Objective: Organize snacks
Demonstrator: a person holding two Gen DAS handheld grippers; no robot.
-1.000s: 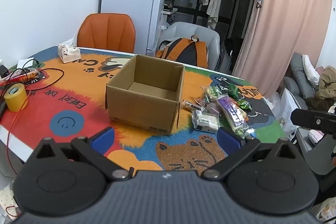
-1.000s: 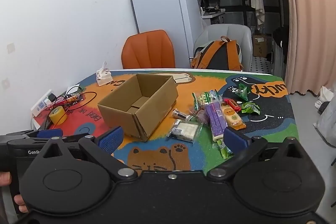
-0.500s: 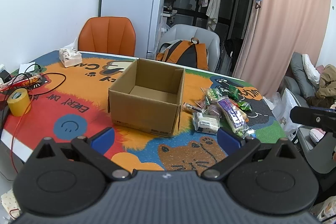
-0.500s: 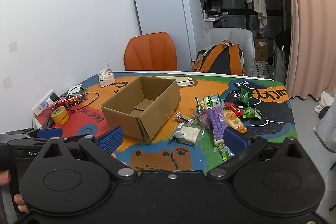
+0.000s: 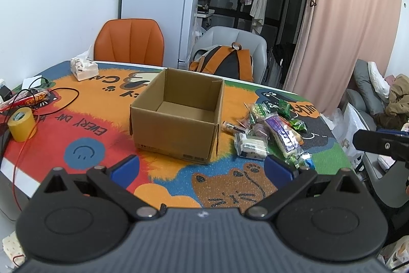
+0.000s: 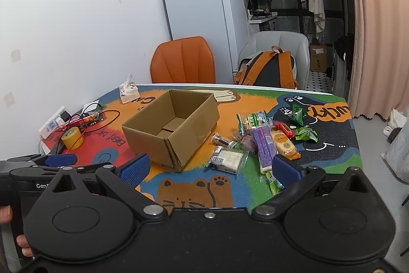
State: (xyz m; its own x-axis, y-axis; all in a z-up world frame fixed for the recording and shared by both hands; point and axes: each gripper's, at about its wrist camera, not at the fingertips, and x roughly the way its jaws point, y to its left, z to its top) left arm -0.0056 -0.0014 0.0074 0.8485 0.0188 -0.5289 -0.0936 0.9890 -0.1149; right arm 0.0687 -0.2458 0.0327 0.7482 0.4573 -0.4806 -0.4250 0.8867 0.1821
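The left gripper (image 5: 202, 166) hangs with its jaws spread wide over the table's near edge (image 5: 23, 181). An open cardboard box (image 5: 176, 119) sits mid-table, empty. A heap of snack packets (image 5: 271, 129) lies just beside it toward the right edge. A yellow tape roll (image 5: 21, 123) stands near the left edge, a tissue pack (image 5: 83, 67) at the far-left corner.

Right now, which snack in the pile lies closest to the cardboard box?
The small dark-wrapped candy, lying alone on the orange patch just off the cardboard box. The white packet and the purple bar sit farther out.
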